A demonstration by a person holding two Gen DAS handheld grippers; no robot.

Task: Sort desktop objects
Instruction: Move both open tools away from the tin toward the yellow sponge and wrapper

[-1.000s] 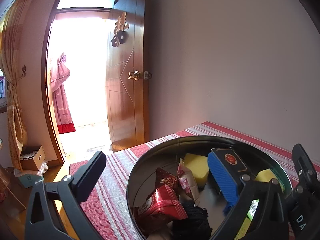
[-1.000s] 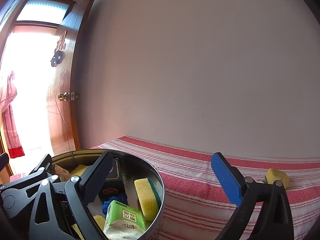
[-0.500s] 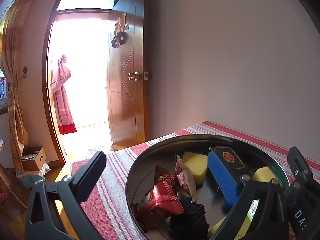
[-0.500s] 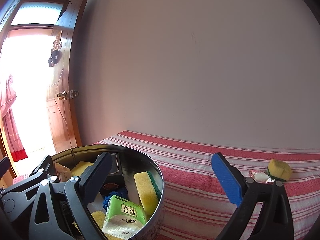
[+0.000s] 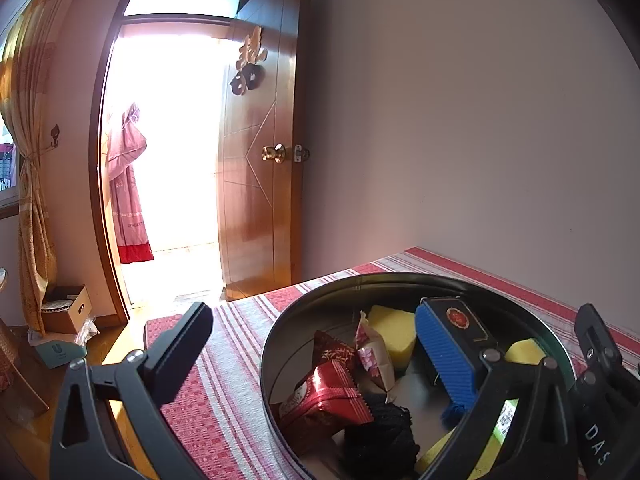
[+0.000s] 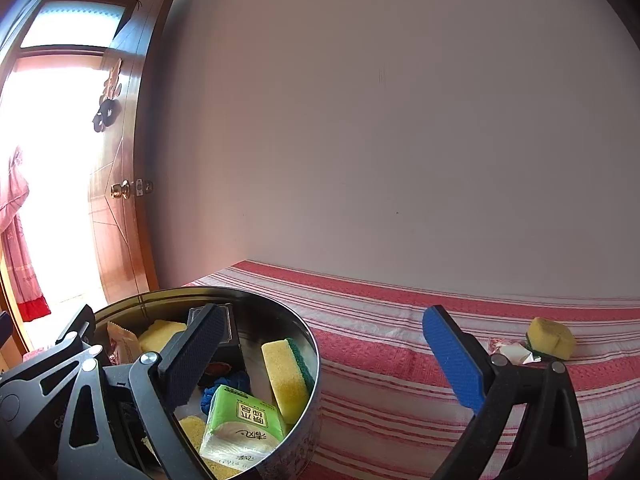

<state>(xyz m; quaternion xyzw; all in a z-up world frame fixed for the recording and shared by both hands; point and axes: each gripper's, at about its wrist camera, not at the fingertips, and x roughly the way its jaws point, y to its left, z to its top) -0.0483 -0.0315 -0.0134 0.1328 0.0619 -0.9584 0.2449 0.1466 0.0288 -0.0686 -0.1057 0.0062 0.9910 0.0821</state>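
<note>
Blue and black ribbed pads stand spread and empty on the right gripper (image 6: 324, 360), beside a round metal tin (image 6: 314, 364) already holding sponges and a green tissue pack (image 6: 240, 428). The left gripper (image 5: 320, 354), equally agape, straddles the tin's rim. A yellow sponge (image 6: 550, 338) and a crumpled wrapper (image 6: 514, 352) lie well off to the right; a hurried reach could nudge the tin or pinch both together.

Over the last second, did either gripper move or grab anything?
Neither grabbed anything. The right gripper swung right, so the loose sponge and the wrapper beside it show more fully. The left gripper barely moved. Both jaws stayed open, and the tin kept its contents.
</note>
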